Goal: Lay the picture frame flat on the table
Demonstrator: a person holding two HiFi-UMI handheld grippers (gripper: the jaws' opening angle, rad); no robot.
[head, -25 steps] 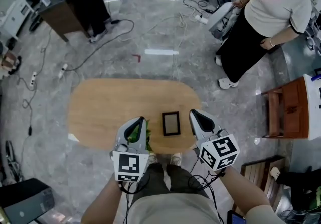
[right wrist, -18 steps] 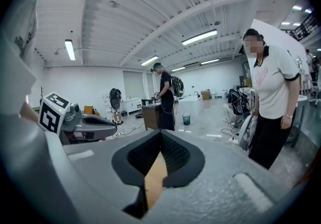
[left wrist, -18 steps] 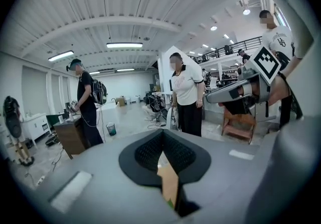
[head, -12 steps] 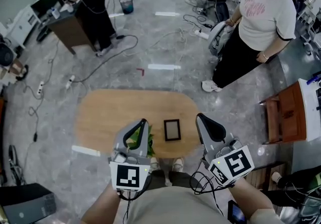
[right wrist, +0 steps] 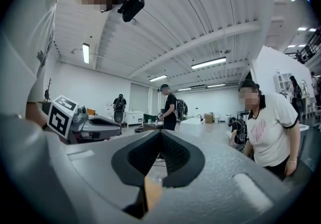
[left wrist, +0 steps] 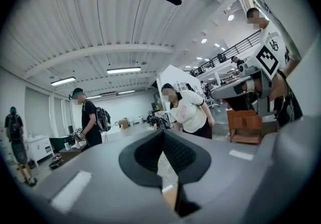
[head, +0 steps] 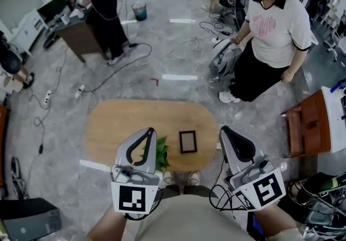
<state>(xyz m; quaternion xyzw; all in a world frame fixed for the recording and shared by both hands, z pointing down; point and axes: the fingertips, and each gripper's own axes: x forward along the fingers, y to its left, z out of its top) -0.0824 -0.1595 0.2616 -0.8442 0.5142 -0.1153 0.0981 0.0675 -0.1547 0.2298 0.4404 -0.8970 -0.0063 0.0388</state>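
Between left claw (head: 148, 133) and right claw (head: 225, 131), equidistant | picture frame (head: 187, 141) flat on counter (head: 124, 121), long axis forward | both closed, empty

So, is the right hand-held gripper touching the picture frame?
Apart. The head view shows bare table between the right hand-held gripper and the picture frame.

This is a big open lab hall, not a home. The polished grey floor (head: 178, 45) is crossed by loose cables (head: 108, 75) and white tape marks (head: 175, 77). A work desk (head: 75, 32) carries gear. Strip lights (left wrist: 124, 70) hang under a ribbed ceiling (left wrist: 100, 27), beside a railed mezzanine (left wrist: 235, 49) (several people stand about, one wearing a backpack (left wrist: 104, 117)).
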